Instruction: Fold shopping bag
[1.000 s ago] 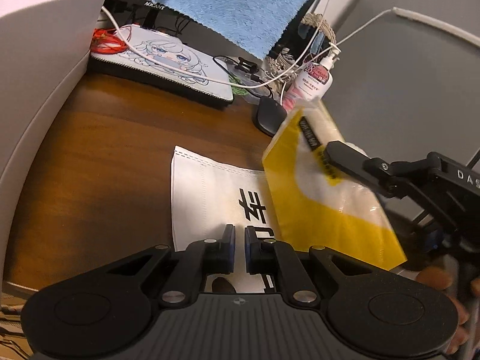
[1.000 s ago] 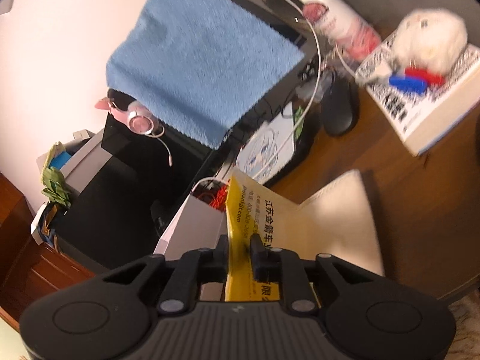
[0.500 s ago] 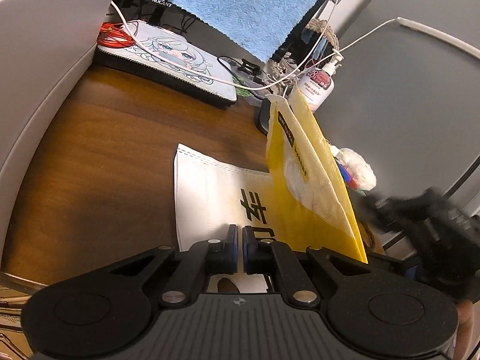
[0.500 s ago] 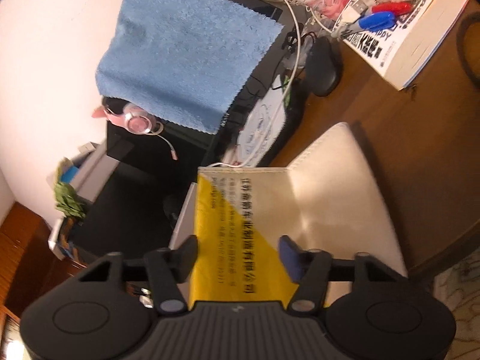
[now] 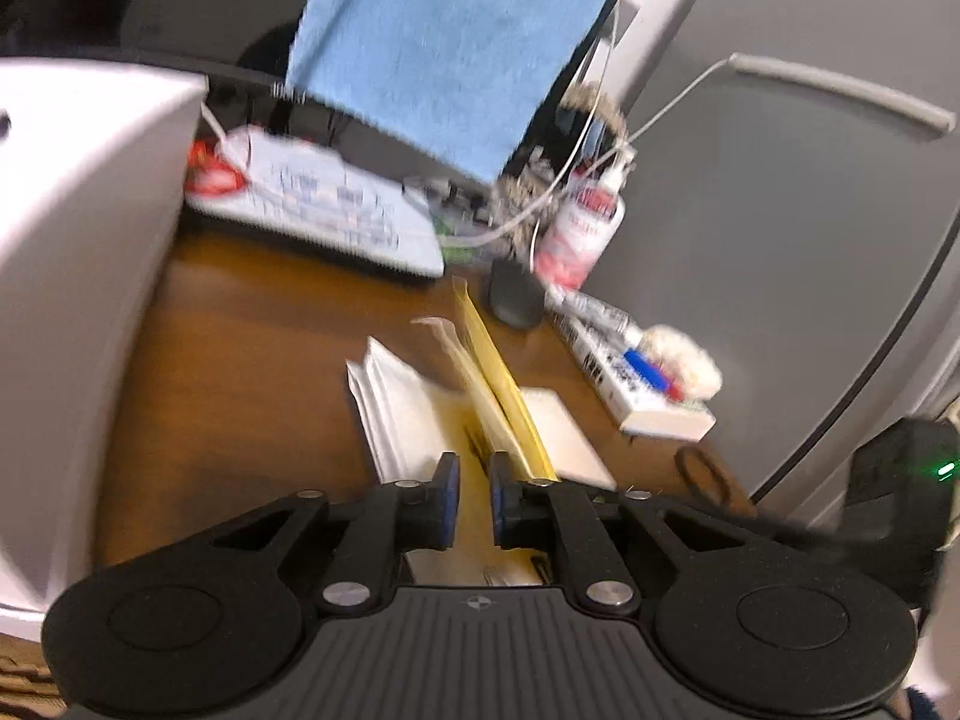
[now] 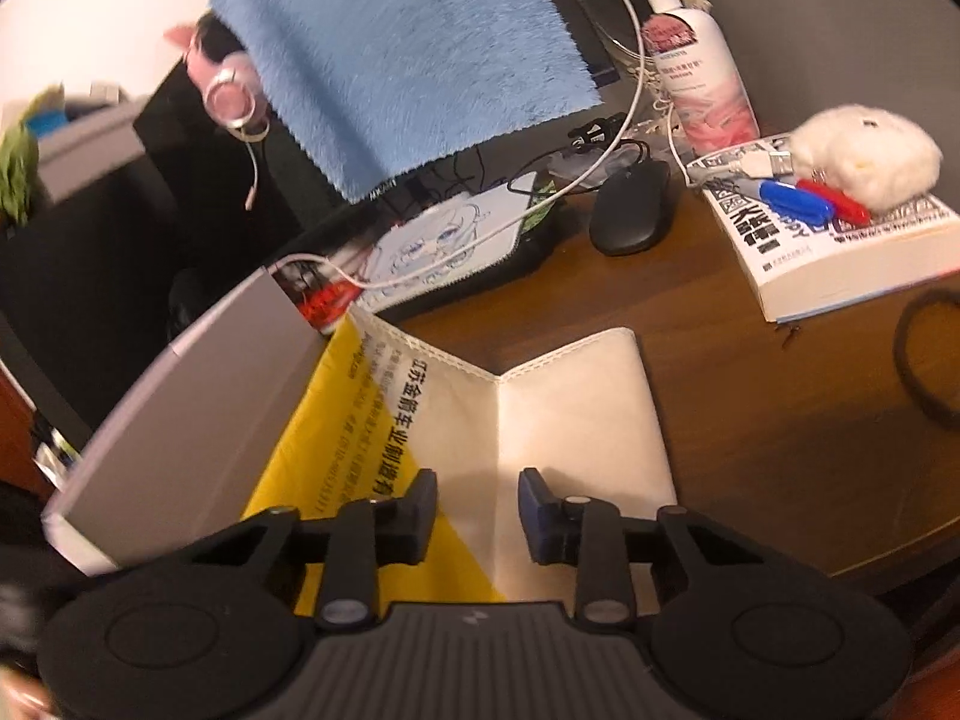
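On the brown tabletop (image 6: 750, 420) lies the half-folded bag (image 6: 540, 408); left fingers (image 5: 444, 495) pinch its raised flap, right fingers (image 6: 537, 510) gape apart.

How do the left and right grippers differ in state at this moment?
The left gripper has its jaws nearly together, pinching the upright yellow edge of the shopping bag; the right gripper has its jaws wide apart with nothing between them. The left gripper's view is motion-blurred; the right gripper's view is sharp, hovering over the bag's crease. Both are black with blue pads and point at the same bag.
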A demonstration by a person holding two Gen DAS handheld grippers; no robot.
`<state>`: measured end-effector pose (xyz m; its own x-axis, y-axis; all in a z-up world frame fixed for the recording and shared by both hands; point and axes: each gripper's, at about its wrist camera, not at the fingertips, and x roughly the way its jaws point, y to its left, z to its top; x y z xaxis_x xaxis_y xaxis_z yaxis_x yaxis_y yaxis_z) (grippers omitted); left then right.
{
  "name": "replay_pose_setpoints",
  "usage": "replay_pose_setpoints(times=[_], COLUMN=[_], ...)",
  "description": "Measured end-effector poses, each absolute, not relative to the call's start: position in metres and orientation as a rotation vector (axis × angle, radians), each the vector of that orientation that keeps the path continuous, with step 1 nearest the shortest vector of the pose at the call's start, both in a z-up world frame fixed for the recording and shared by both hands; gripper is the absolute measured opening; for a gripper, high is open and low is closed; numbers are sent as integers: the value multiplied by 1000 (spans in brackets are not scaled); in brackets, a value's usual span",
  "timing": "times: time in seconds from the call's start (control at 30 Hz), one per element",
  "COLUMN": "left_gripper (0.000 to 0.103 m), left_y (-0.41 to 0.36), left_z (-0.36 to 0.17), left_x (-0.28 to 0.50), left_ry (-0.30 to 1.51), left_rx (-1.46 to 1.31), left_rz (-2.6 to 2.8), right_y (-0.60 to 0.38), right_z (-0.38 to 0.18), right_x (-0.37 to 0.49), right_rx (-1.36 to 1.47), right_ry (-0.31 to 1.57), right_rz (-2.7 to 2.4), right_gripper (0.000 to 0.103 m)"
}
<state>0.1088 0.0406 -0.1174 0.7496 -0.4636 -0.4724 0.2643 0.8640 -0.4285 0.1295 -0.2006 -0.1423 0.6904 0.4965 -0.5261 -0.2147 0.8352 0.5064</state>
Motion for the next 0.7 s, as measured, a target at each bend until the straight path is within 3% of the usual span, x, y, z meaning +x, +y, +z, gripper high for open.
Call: replay_pose_setpoints(times=[0.13, 0.33, 0.7], left_gripper=[20, 20, 15], left_y=[48, 35, 23], left_z=[-99, -90, -127], left_x=[102, 116, 140], left_ry=[558, 550, 672], left_rx=[-355, -340, -306], left_rz=[-411, -419, -333], right_y=[-195, -188, -177], right_z=[-139, -134, -145], right_x=[129, 128, 119], right_rx=[371, 282, 185], right_ry=[702, 699, 689], right_rz=[405, 396, 391], right_gripper=[28, 26, 26])
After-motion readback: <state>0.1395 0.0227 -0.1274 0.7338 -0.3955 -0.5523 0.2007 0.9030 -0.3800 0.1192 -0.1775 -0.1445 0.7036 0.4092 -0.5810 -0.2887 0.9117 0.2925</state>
